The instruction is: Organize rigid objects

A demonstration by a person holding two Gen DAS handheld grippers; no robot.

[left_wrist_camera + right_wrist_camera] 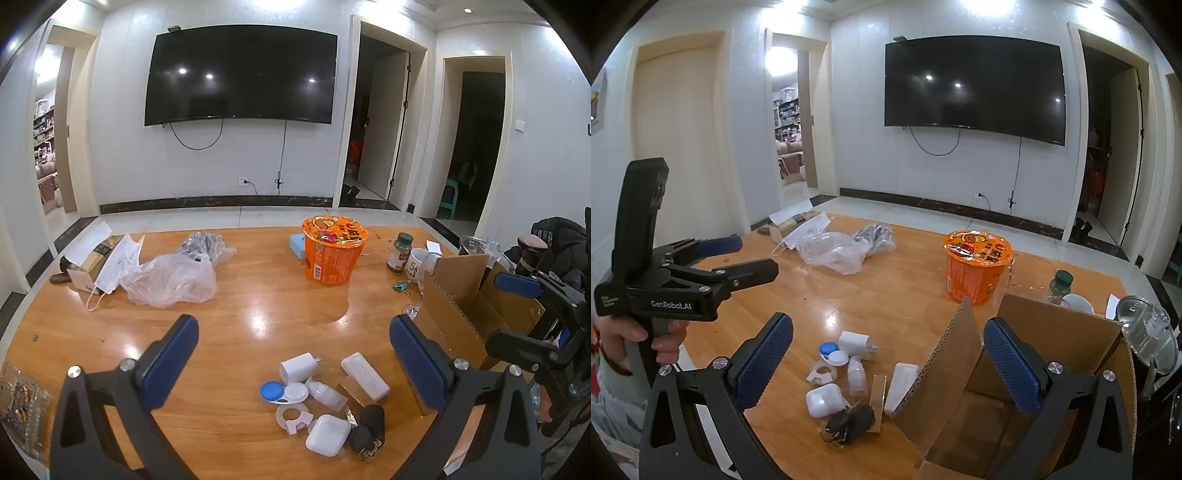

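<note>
While both stand wide open and empty above the counter (258,295), the left hand-held gripper (293,330) hovers over a cluster of small items, and the right hand-held gripper (888,334) straddles the cardboard box (1056,332) flap. The white earbud case (327,435), charger plug (296,367), contact lens case (282,392) and dark key pouch (367,428) lie close together just left of the box.

A wall-mounted television (240,74) hangs above a wooden table (258,302). An orange instant-noodle cup (332,253) stands upright at the far side. A crumpled plastic bag (170,278) lies at far left, touching a white face mask (114,267). A green-capped jar (400,253) stands beside a white mug (419,264).
</note>
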